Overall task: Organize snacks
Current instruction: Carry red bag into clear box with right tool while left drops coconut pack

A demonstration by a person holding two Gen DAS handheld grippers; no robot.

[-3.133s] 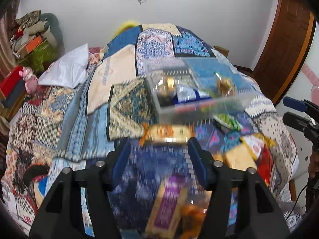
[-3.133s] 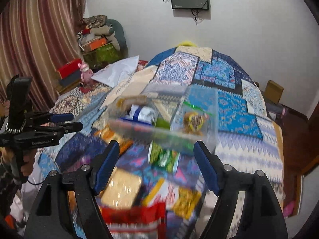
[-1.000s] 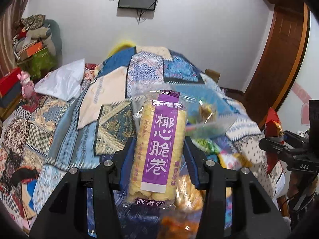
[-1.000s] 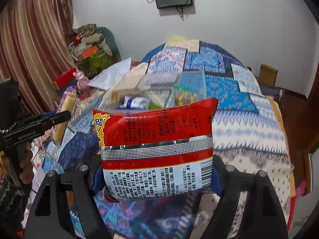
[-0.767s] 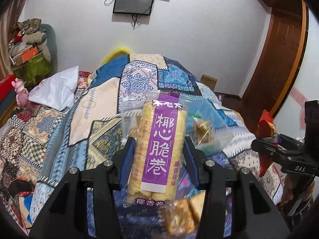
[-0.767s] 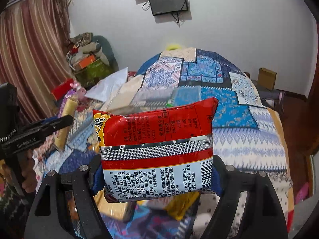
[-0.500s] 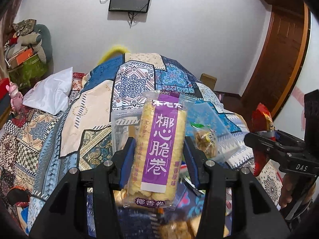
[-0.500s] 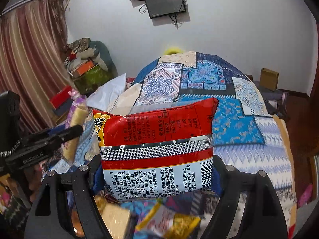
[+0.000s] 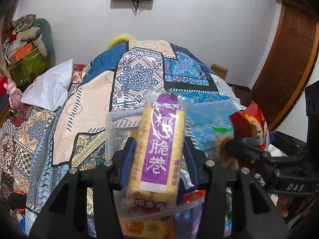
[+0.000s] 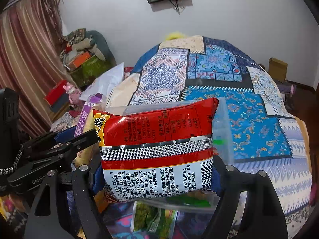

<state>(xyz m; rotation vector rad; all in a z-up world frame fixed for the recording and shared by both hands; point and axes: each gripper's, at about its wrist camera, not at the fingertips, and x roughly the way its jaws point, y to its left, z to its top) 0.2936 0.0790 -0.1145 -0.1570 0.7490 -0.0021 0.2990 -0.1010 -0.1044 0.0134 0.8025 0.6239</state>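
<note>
My left gripper (image 9: 158,153) is shut on a long pack of yellow rolls with a purple label (image 9: 159,149), held upright over the clear plastic box (image 9: 111,135) on the bed. My right gripper (image 10: 157,177) is shut on a red and silver snack bag (image 10: 157,149), held flat over the same box (image 10: 223,131). The red bag (image 9: 249,125) and the right gripper (image 9: 259,155) show at the right of the left wrist view. The left gripper (image 10: 65,141) and the purple pack (image 10: 87,119) show at the left of the right wrist view.
A patchwork quilt (image 9: 137,77) covers the bed. Loose snack packs lie near me, among them a green one (image 10: 153,217) and an orange one (image 9: 143,227). A white pillow (image 9: 49,87) lies at the left. A wooden door (image 9: 287,55) stands at the right.
Both grippers closed on snacks, lifted them, and moved forward to the clear box. The two grippers now sit closer to each other.
</note>
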